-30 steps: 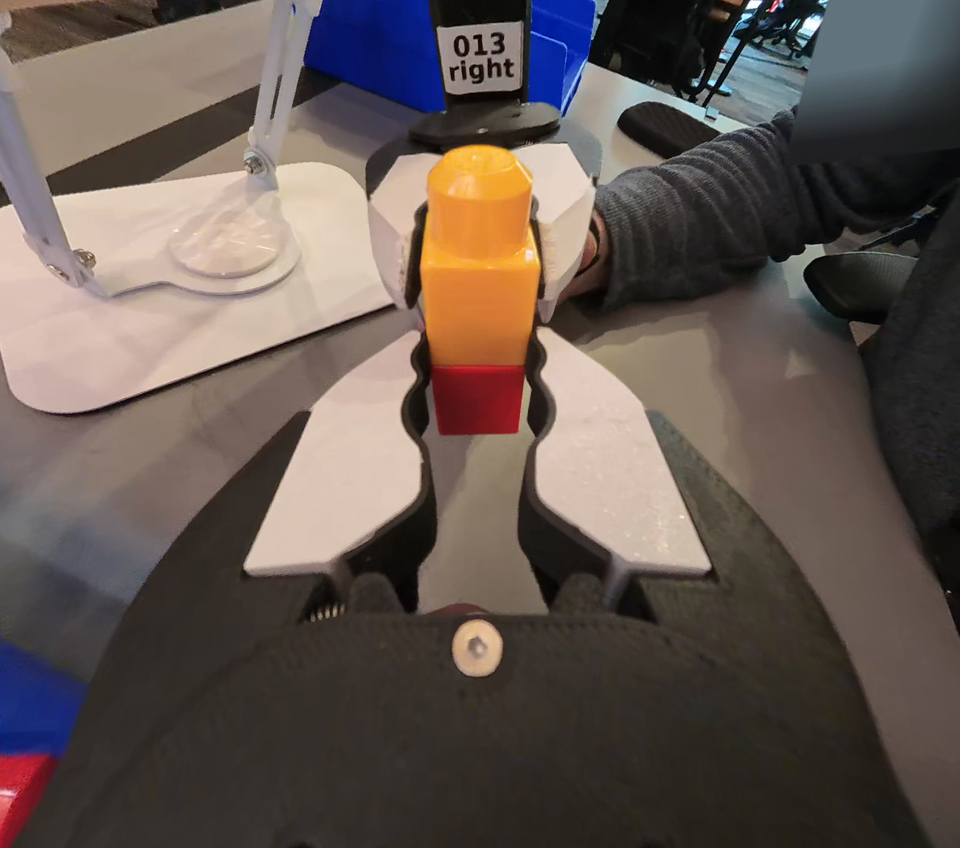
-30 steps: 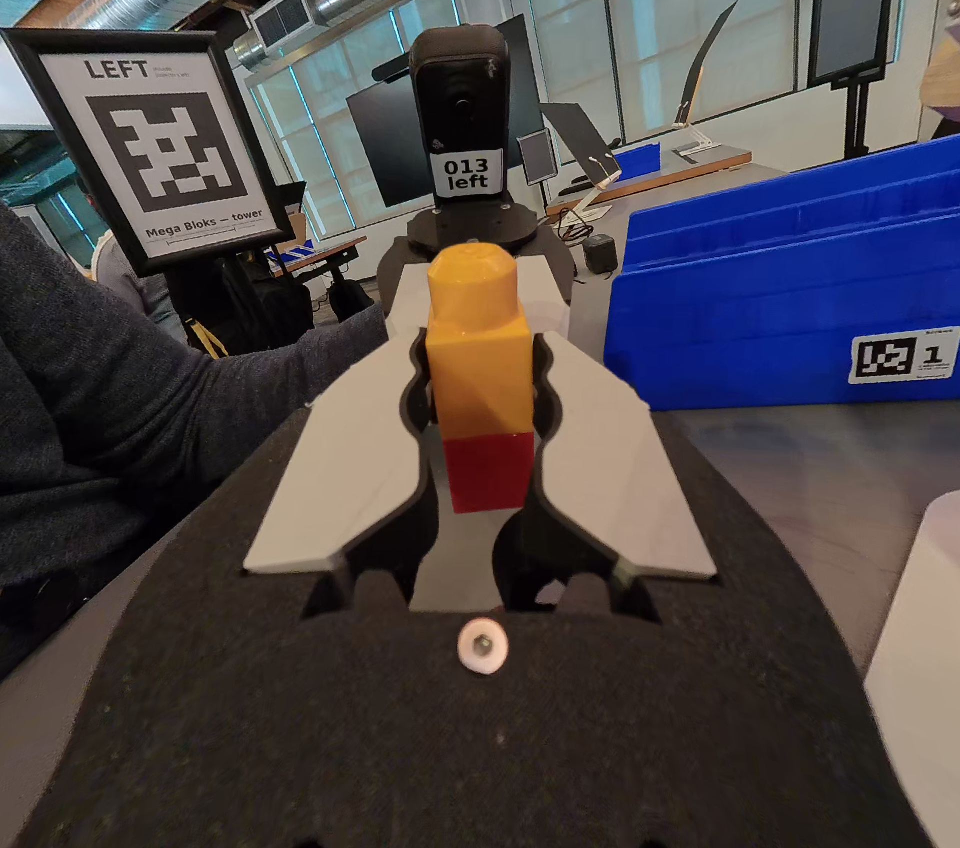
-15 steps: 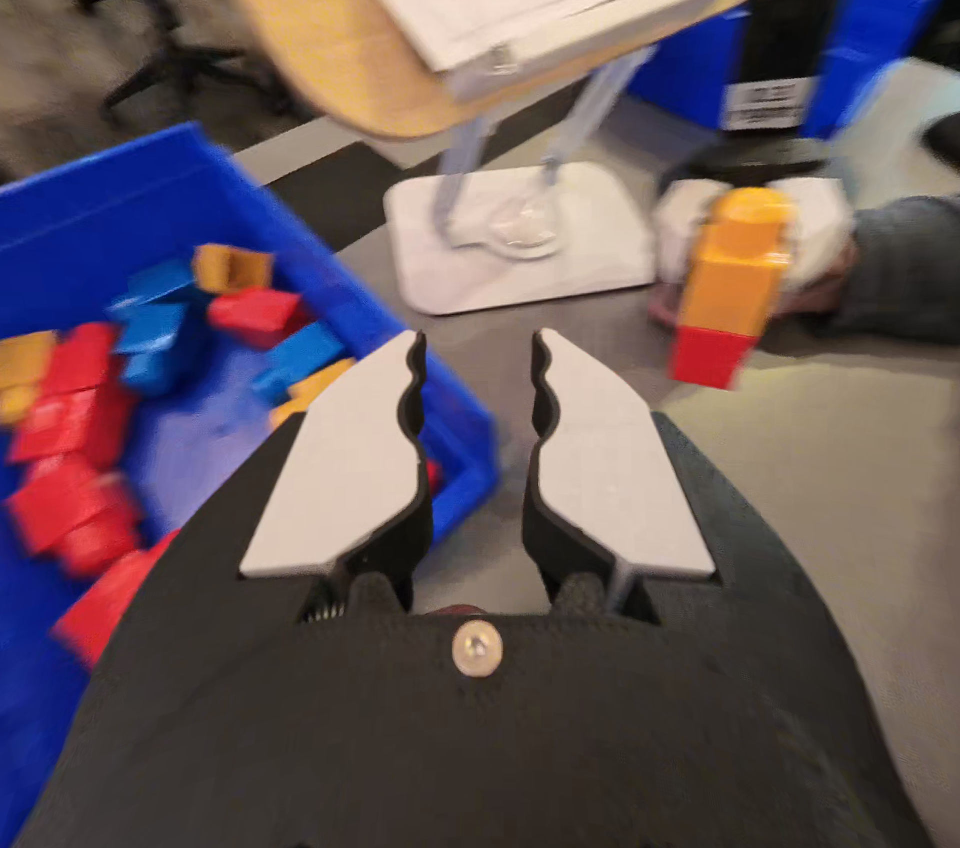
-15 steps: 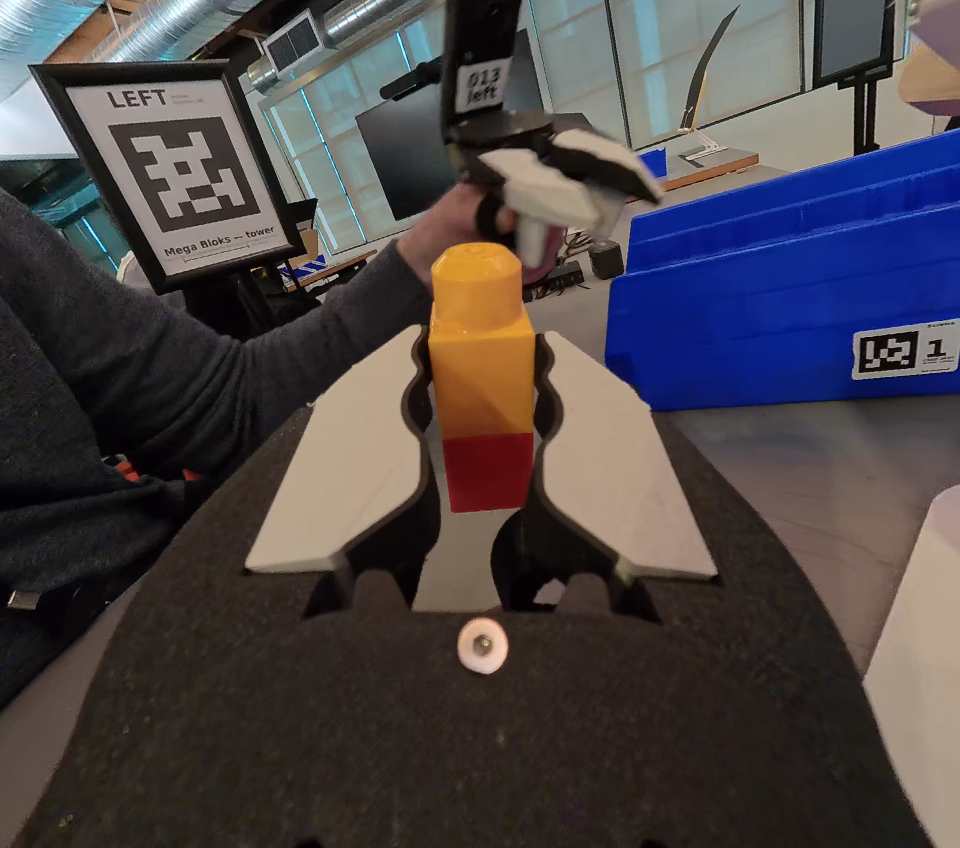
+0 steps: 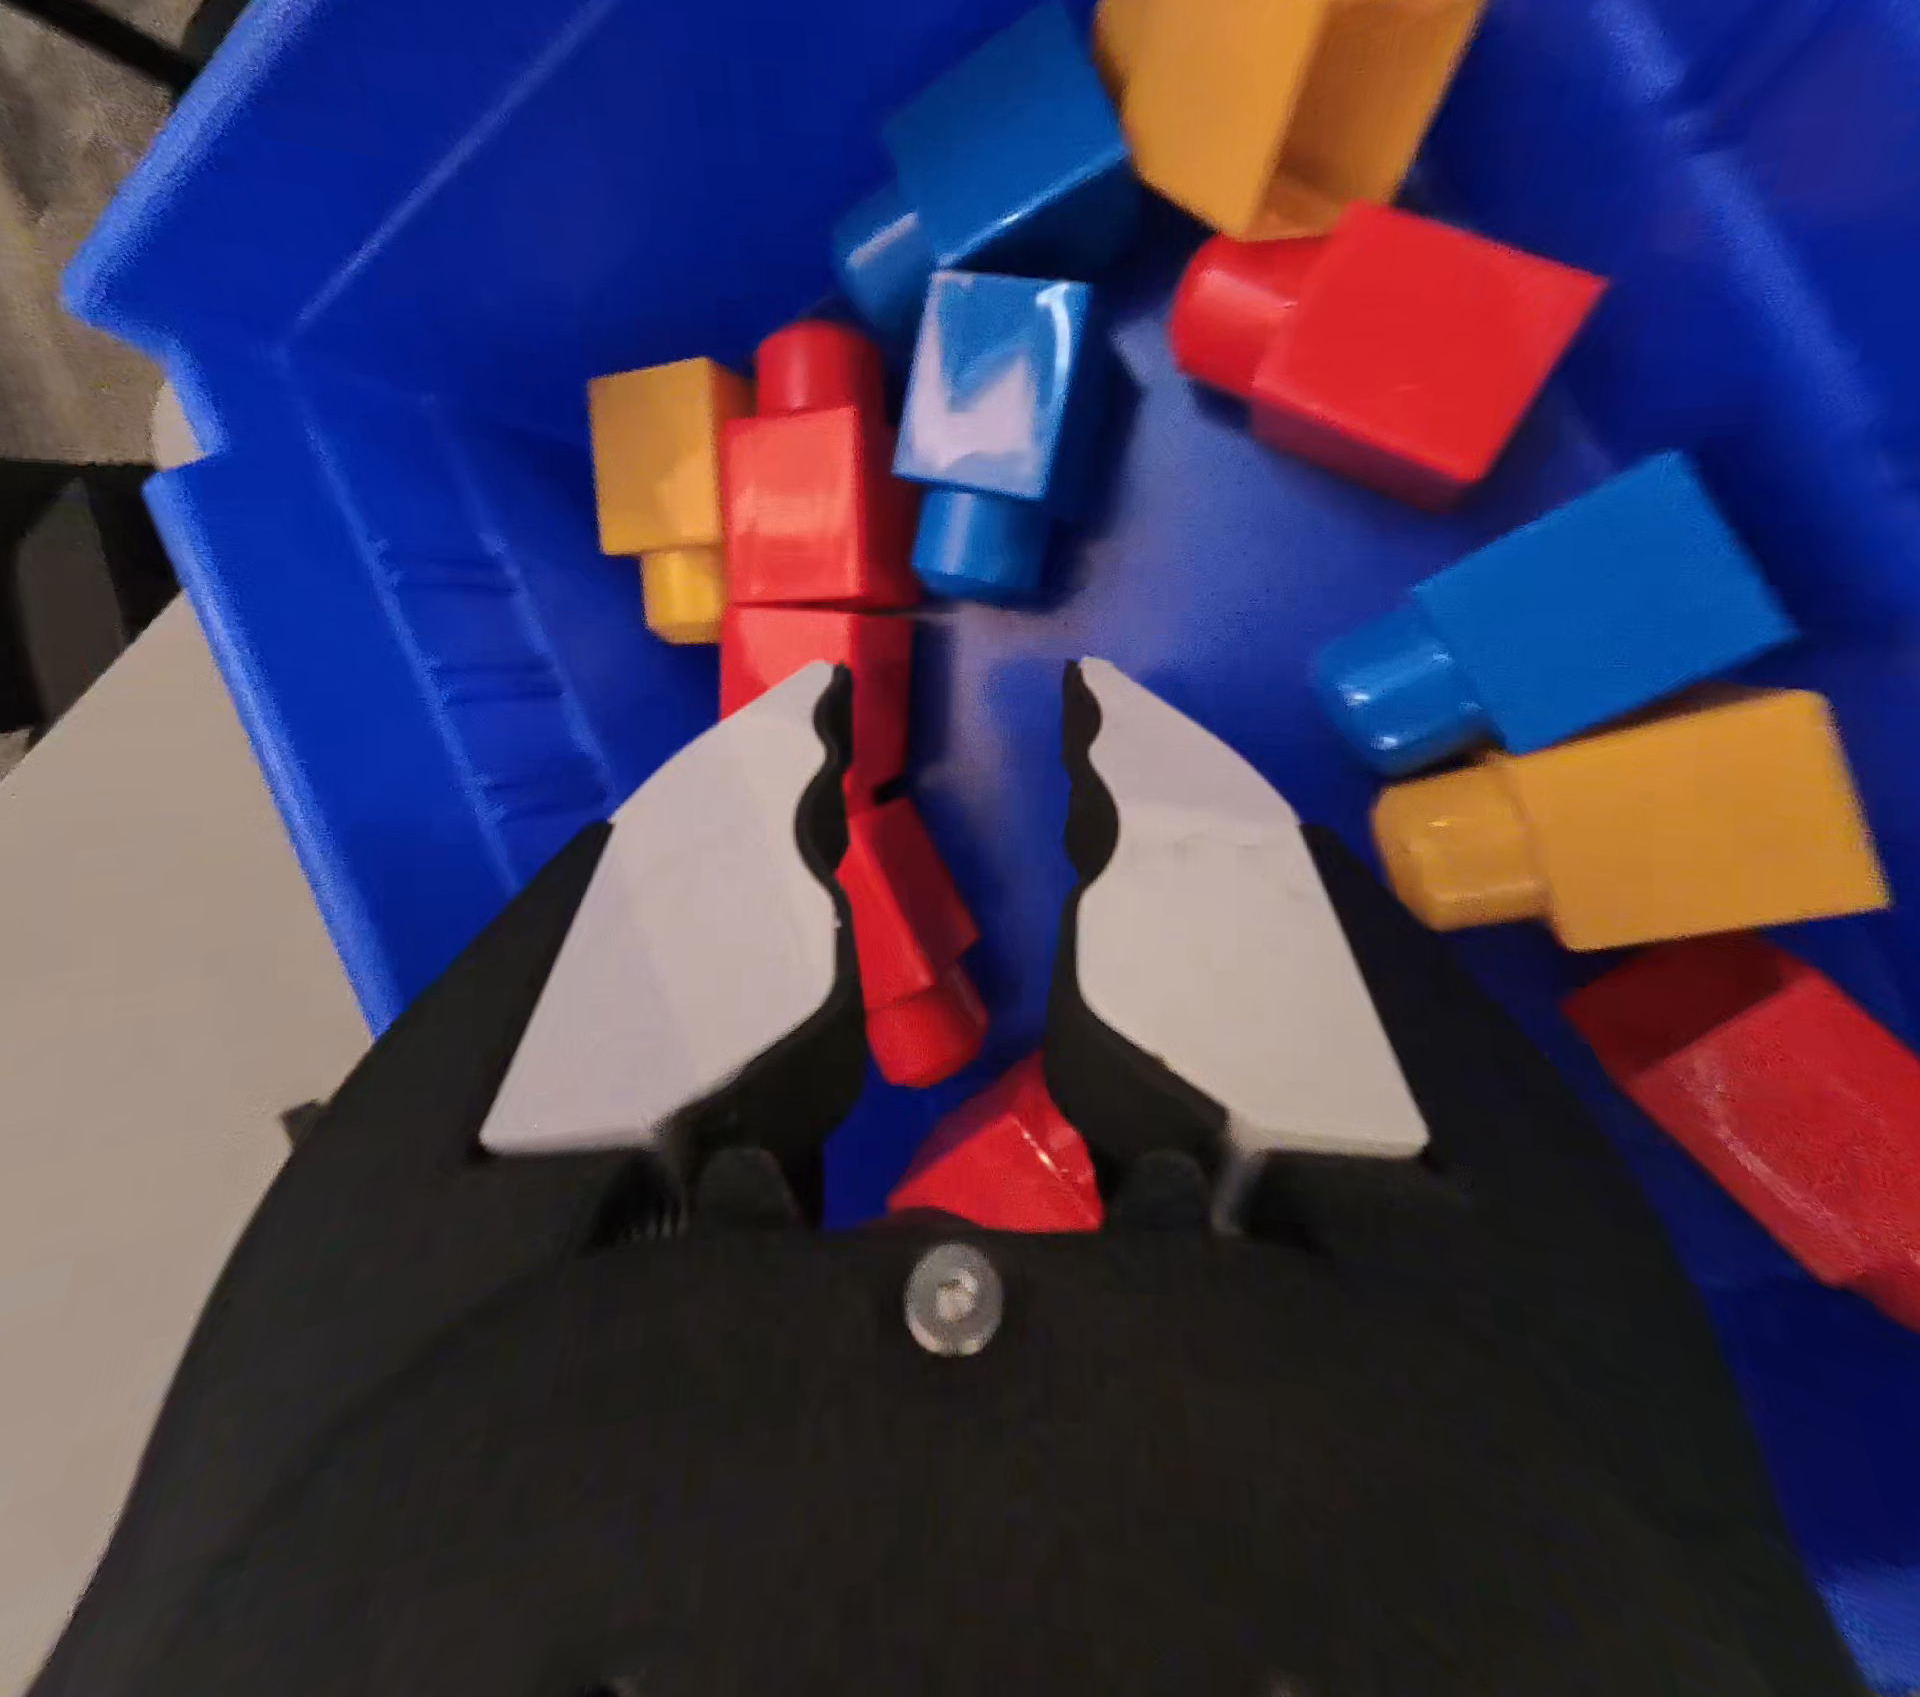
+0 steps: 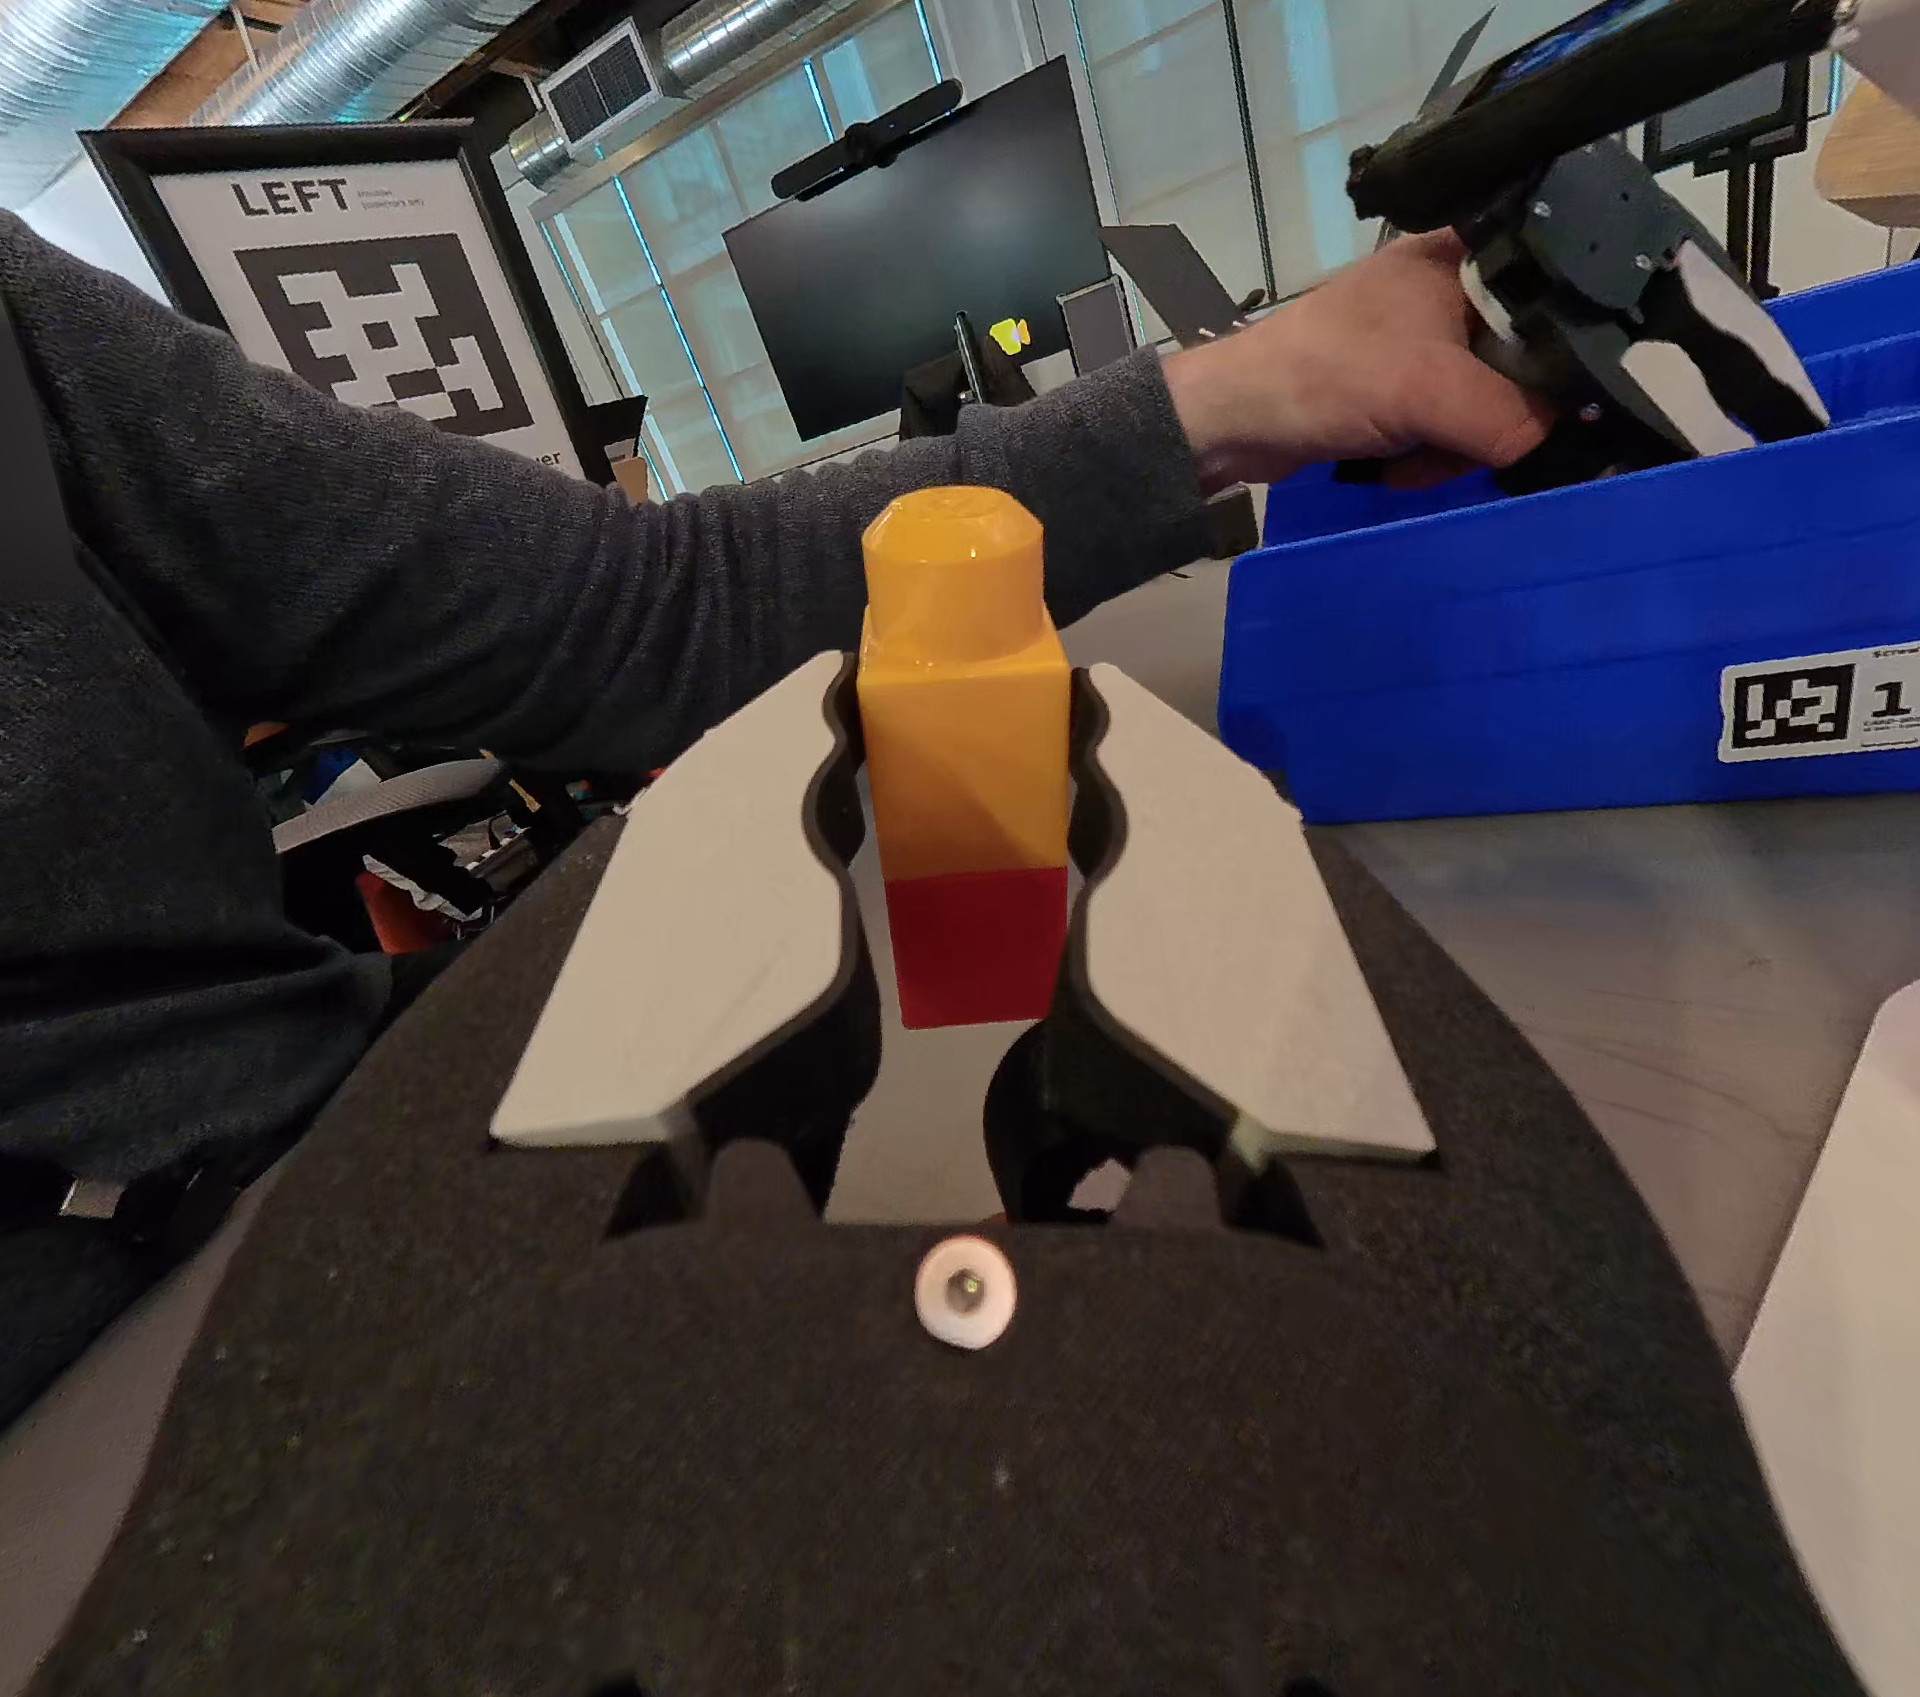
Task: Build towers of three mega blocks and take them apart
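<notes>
My right gripper (image 6: 961,681) is shut on a two-block stack: a yellow block (image 6: 961,712) on top of a red block (image 6: 971,946), held upright above the grey table. My left gripper (image 5: 951,681) is open and empty, pointing down into a blue bin (image 5: 499,120) of loose red, blue and yellow blocks. A blue block (image 5: 987,442) lies just ahead of its fingertips. A red block (image 5: 805,504) lies beside its left finger. The left gripper also shows in the right wrist view (image 6: 1787,390), held by a hand over the same blue bin (image 6: 1507,650).
A person's sleeved arm (image 6: 520,567) crosses behind the stack. A framed marker sign (image 6: 364,307) stands at the back left. A white stand base (image 6: 1849,1335) sits at the right edge of the grey table (image 6: 1610,920). A white surface (image 5: 135,868) lies left of the bin. About 30 centimetres separates my left fingertips from my right.
My left gripper let go of the stack, swung left and moved down over the blue bin. My right gripper has kept hold of the yellow and red stack, almost still.
</notes>
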`<move>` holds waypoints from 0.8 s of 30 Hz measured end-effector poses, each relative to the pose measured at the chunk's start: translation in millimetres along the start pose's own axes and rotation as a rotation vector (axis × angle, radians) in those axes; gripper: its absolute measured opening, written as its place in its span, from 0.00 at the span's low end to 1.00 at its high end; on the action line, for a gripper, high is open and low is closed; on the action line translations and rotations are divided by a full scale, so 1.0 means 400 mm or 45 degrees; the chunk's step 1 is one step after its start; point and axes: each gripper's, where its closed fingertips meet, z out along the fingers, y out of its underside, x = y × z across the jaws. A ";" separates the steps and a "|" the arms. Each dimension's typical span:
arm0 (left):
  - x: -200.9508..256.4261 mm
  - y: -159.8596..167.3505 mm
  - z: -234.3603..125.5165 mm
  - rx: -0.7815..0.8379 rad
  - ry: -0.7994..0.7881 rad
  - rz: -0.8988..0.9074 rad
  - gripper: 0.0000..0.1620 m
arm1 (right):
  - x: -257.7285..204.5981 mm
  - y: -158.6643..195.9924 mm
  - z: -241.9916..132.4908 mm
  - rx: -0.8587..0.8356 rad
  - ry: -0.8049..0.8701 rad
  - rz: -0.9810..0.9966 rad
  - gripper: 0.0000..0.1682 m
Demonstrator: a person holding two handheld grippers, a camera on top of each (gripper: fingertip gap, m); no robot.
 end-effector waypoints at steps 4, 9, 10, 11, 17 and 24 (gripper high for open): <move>-0.056 0.021 0.008 -0.097 -0.075 -0.002 0.27 | -0.001 0.002 0.002 -0.009 0.000 -0.005 0.22; -0.096 0.025 0.032 -0.236 -0.087 0.008 0.30 | -0.001 0.002 0.002 -0.010 -0.003 -0.004 0.22; -0.103 0.017 0.036 -0.237 -0.101 0.018 0.29 | -0.001 0.002 0.002 -0.009 -0.003 -0.004 0.22; -0.102 0.012 0.040 -0.247 -0.090 0.030 0.28 | -0.001 0.002 0.002 -0.009 -0.004 -0.003 0.22; -0.103 0.003 0.072 -0.332 -0.080 0.056 0.26 | -0.001 0.002 0.002 -0.010 -0.004 -0.003 0.22; -0.086 -0.043 0.094 -0.296 0.001 0.031 0.25 | -0.001 0.003 0.002 -0.011 -0.004 -0.003 0.22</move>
